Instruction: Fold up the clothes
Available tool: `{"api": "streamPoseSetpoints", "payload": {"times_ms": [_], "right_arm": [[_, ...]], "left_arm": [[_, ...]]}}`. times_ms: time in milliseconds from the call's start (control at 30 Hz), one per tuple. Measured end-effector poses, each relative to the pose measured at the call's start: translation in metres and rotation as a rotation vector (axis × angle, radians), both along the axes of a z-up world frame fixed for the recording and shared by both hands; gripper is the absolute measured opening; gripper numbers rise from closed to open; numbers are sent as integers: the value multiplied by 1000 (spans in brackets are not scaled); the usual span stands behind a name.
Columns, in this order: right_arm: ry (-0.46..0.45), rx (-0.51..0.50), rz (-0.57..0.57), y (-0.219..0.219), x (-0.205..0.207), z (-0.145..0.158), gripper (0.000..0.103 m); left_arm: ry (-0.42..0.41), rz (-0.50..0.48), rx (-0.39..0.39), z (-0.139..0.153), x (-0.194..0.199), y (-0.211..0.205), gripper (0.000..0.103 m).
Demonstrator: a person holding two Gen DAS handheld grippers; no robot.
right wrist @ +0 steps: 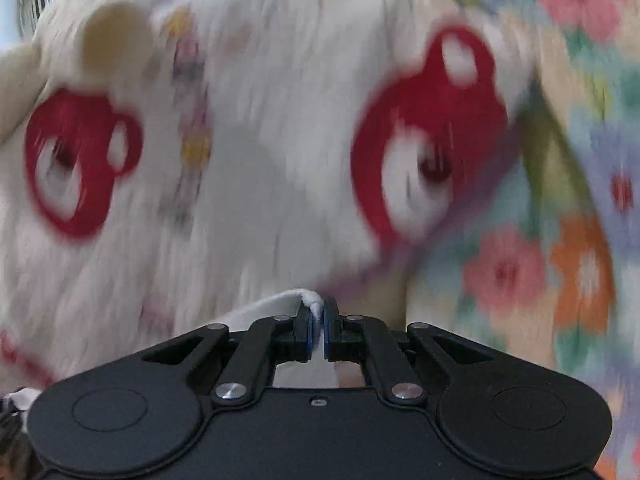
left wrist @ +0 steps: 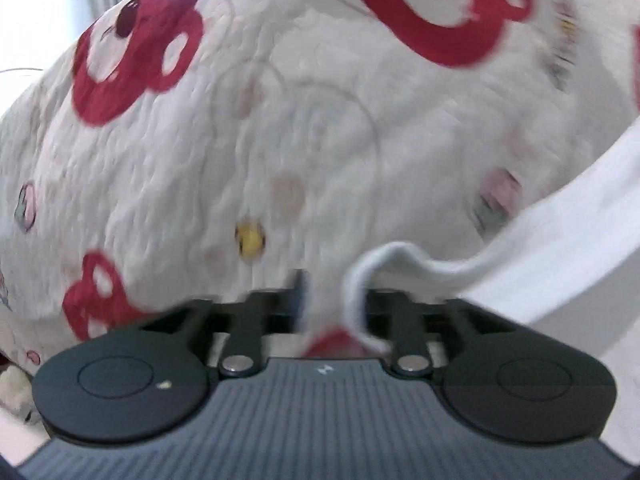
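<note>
- the carrying surface is a bed covered by a white quilted bedspread (left wrist: pixel 320 128) printed with big red bear faces and small pastel motifs.
- in the right wrist view the same white bedspread (right wrist: pixel 256 168) fills the middle, blurred.
- a floral blanket (right wrist: pixel 560 240), pale blue with pink and orange flowers, lies just right of the bedspread's red bear, touching its edge.
- a cream plush thing (right wrist: pixel 100 40) lies at the bedspread's upper left; what it is cannot be told.
</note>
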State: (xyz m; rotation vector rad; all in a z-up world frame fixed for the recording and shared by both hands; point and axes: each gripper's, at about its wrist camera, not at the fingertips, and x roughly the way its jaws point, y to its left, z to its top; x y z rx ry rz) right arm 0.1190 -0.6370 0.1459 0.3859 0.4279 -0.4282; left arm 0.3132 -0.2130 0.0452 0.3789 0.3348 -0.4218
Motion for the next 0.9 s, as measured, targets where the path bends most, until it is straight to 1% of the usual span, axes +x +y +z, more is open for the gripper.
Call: {"api": "streamPoseSetpoints", "payload": {"times_ms": [33,67,100,133,233,267,300,367,433,467,533,600,633,700,767,800,833,867,900], "right_arm": [[-41,-39,-11,0,9,3,18],[-69,-57,-11,0,13,0,38],[-97,-75,-11,0,18,-3,49],[-108,-85,-7,1,20,-7,57],[-23,-60,32,3,8,-35,57],[8,-59,42,4,-2,-47,57],[39,-61,51,3,-11,-60,57],[98,-72,56,-3,-33,-87,57],[138,-79,36,-14,-60,-111,57],[149,-73,23,-21,-73,-121,57],[128,-3,-54,-32,-107,-134,57],[98,68,-130,-37,-144,-147,57],[87,85,-135,-35,-159,-152,57],[64,119,-144,-29,-188,-164,57],[46,151,-146,-24,-215,-176,57],[48,162,-132,-20,-222,-182,57],[56,172,-114,-16,-227,-187,56],[77,179,-88,-12,-229,-190,54],[107,185,-57,-9,-228,-192,53]], "left_arm": [[34,9,-11,-8,4,-5,58],[69,18,-21,-16,8,-11,67],[103,27,-32,-25,12,-16,74],[138,36,-43,-33,16,-22,74],[243,61,-75,-58,25,-36,74],[282,60,-87,-68,19,-32,74],[316,55,-91,-80,11,-27,74],[349,42,-78,-103,-11,-14,74],[383,25,-61,-122,-34,1,74],[406,19,-65,-129,-45,11,74],[468,28,-92,-140,-68,34,74],[539,58,-120,-146,-89,60,74],[560,74,-125,-149,-101,74,74],[554,96,-121,-149,-122,97,74],[520,139,-104,-147,-145,116,75],[505,164,-102,-145,-157,126,75],[517,185,-122,-145,-168,136,75],[541,200,-147,-145,-179,145,72],[599,197,-182,-147,-187,152,66]]}}
